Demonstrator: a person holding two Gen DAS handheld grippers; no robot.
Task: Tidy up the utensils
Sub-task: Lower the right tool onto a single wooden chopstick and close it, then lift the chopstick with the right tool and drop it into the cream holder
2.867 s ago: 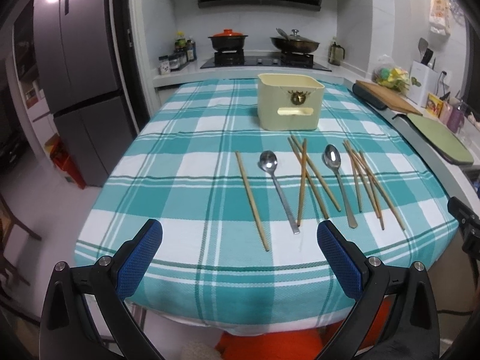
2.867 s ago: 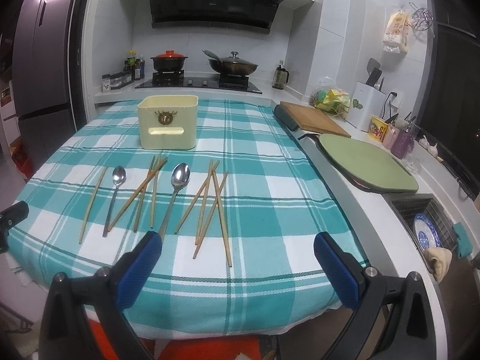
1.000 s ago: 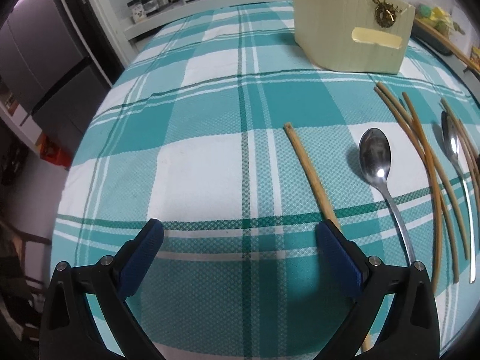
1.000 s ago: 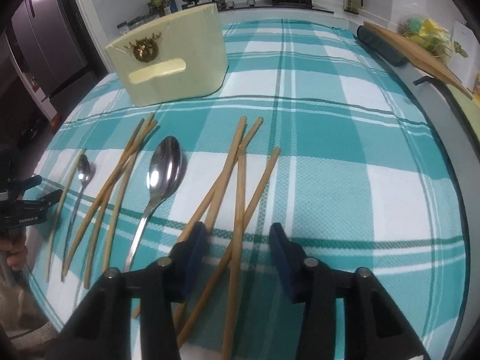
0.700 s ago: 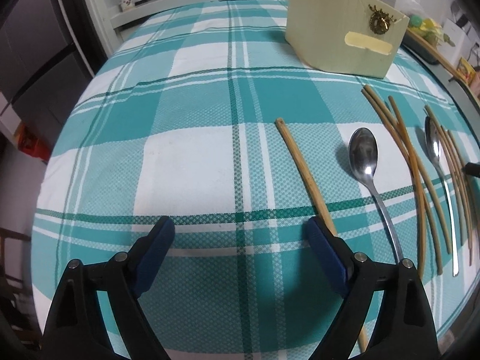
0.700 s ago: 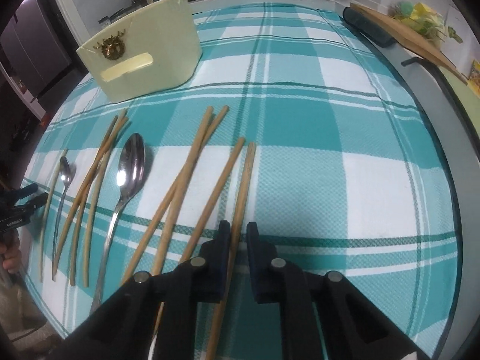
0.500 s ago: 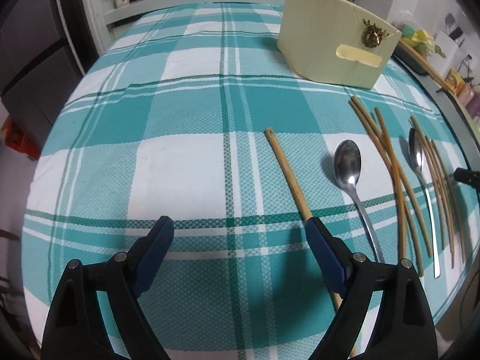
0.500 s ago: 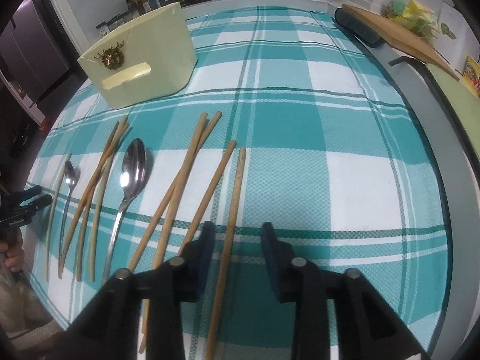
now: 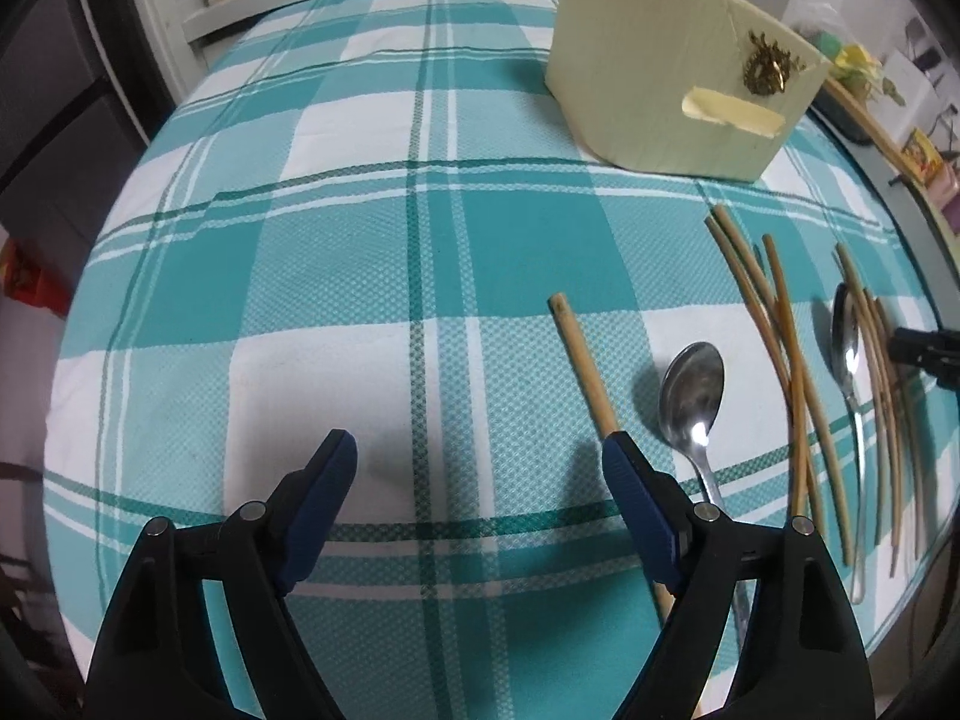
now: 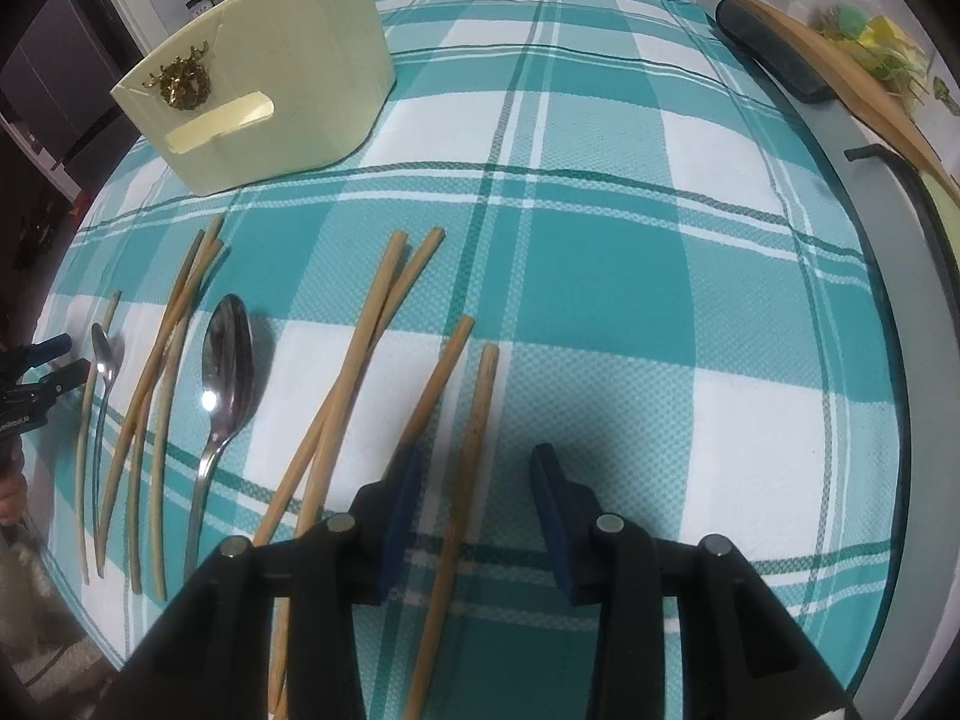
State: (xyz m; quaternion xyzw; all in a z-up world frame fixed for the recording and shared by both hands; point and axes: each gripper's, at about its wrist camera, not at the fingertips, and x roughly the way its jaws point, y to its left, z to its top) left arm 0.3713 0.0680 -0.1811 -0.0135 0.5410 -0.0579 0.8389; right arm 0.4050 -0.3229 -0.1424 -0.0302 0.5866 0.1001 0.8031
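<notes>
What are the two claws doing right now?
Left gripper: open, holding nothing.
Right gripper: open, straddling a wooden chopstick, not gripping it.

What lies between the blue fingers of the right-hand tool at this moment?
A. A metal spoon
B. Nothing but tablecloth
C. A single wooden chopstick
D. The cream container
C. In the right wrist view, the rightmost chopstick runs up between the right gripper's blue fingers, which stand apart from it; the large spoon lies well off to the left.
</notes>
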